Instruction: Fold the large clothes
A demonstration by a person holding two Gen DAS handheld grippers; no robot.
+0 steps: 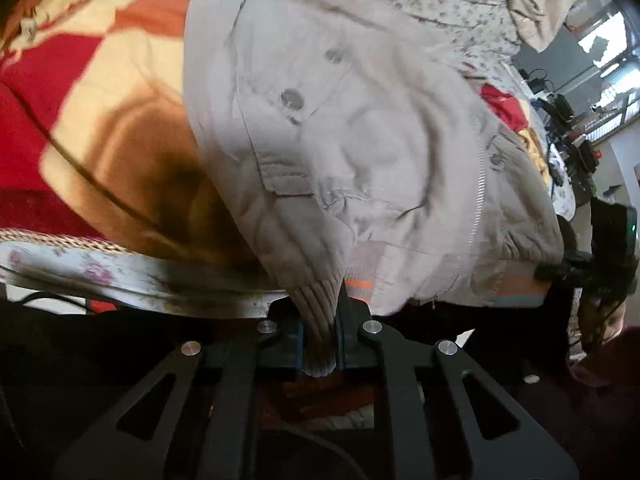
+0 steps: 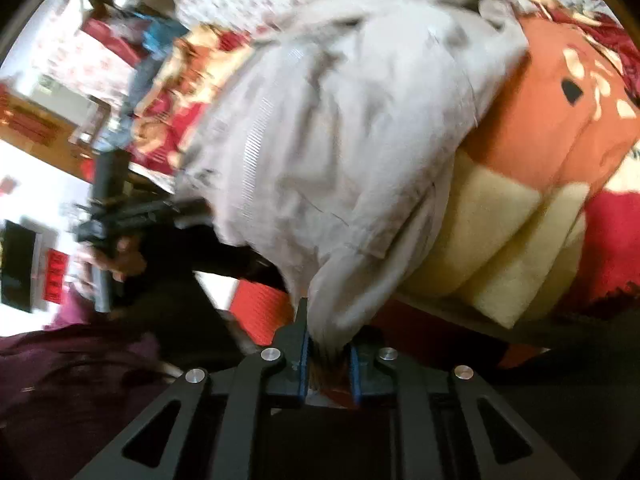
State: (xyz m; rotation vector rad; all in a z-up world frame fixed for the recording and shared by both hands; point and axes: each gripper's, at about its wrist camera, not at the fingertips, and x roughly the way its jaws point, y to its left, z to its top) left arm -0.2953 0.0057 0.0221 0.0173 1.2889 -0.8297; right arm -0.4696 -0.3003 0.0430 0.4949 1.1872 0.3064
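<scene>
A pale grey-beige cotton jacket with metal snap buttons, a zip and ribbed knit cuffs lies spread over a fleece blanket patterned in red, orange and cream blocks, filling the centre of the left wrist view and running up toward a white floral bedsheet at the upper right of that frame. No brand, label or readable writing shows anywhere on the jacket; an orange and grey striped band of lining peeks out under its hem at the lower centre.

The left tongs are pressed together on a ribbed cuff, which hangs down between the blue pads at the bottom centre of the frame.

In the right wrist view the jacket fills the middle, blurred, with the blanket to its right. The right tongs pinch another gathered ribbed end of the jacket between their blue pads at the lower centre. At the left edge of this frame a hand grips a dark handle, above a dark purple sleeve. The red signs on the wall at far left are too blurred to read.
</scene>
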